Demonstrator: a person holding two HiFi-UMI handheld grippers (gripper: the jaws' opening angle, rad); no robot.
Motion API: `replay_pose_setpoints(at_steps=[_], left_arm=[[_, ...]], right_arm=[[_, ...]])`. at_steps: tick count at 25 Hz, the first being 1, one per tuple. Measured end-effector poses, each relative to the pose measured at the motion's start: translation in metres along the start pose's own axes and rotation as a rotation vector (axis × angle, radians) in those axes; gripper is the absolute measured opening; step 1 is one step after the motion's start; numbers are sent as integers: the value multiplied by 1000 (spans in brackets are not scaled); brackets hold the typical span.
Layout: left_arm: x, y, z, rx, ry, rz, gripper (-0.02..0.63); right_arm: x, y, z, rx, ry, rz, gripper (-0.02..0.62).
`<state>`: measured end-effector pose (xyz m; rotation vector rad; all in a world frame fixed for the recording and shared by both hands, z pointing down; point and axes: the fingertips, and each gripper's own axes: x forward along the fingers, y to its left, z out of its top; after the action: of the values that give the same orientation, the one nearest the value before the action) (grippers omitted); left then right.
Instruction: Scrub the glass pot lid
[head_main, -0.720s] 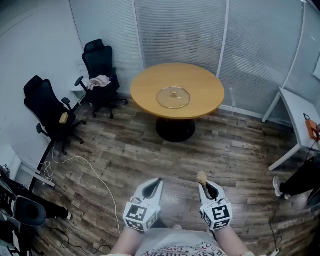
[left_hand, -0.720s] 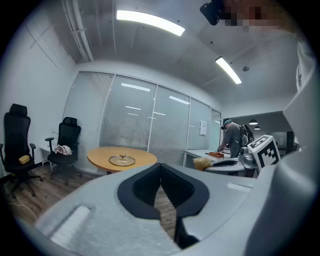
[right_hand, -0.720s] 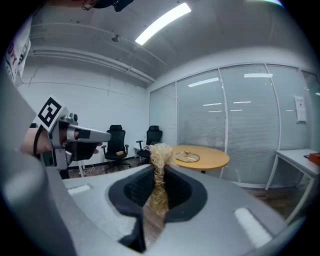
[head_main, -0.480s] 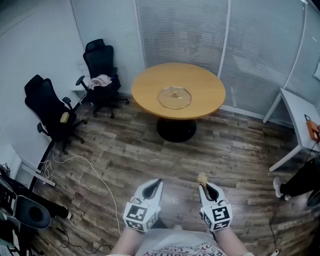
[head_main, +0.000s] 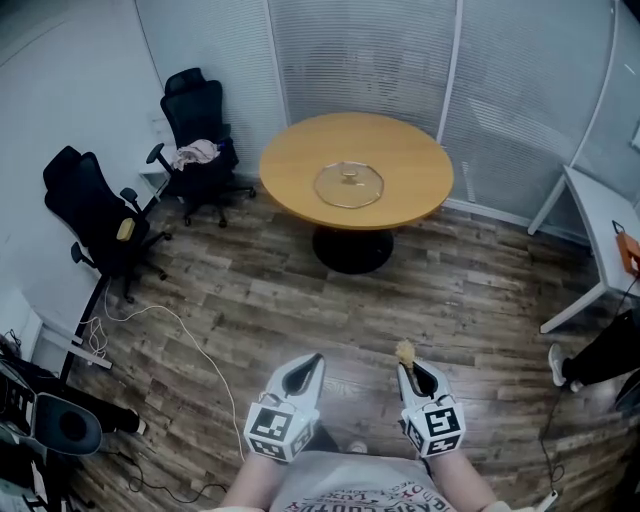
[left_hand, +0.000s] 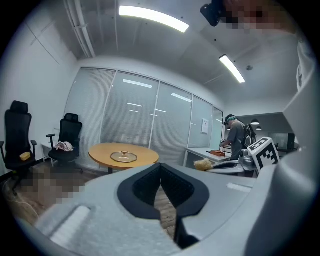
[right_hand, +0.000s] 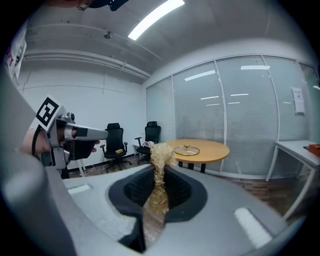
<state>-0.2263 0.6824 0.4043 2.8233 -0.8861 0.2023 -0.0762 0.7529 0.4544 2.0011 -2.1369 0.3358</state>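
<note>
My left gripper (head_main: 308, 364): jaws closed, empty. My right gripper (head_main: 410, 368): jaws pinched on a straw-coloured scrubber (head_main: 404, 352), fibre I think. Glass lid (head_main: 348, 185): twelve o'clock, centre of the table (head_main: 295, 150), well apart. I should walk up, steady its knob, then scrub.

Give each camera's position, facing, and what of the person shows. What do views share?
Head view: on the person's head, facing steeply down and forward at the round table with the glass pot lid; shows forearms, left gripper, right gripper with a straw-coloured scrubber.
Left gripper view: on the left gripper, looking along its shut jaws toward the table; right gripper at right.
Right gripper view: on the right gripper, along jaws clamped on the scrubber; left gripper at left.
All three show the table and lid.
</note>
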Motion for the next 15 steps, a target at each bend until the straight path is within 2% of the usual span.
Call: replay_pose_setpoints(at_steps=[7, 15], left_arm=[[30, 45, 8, -19, -1, 1, 8], [71, 145, 34, -36, -18, -3, 8]], right_arm=[[50, -5, 13, 0, 18, -7, 54], [144, 5, 45, 15, 45, -34, 54]])
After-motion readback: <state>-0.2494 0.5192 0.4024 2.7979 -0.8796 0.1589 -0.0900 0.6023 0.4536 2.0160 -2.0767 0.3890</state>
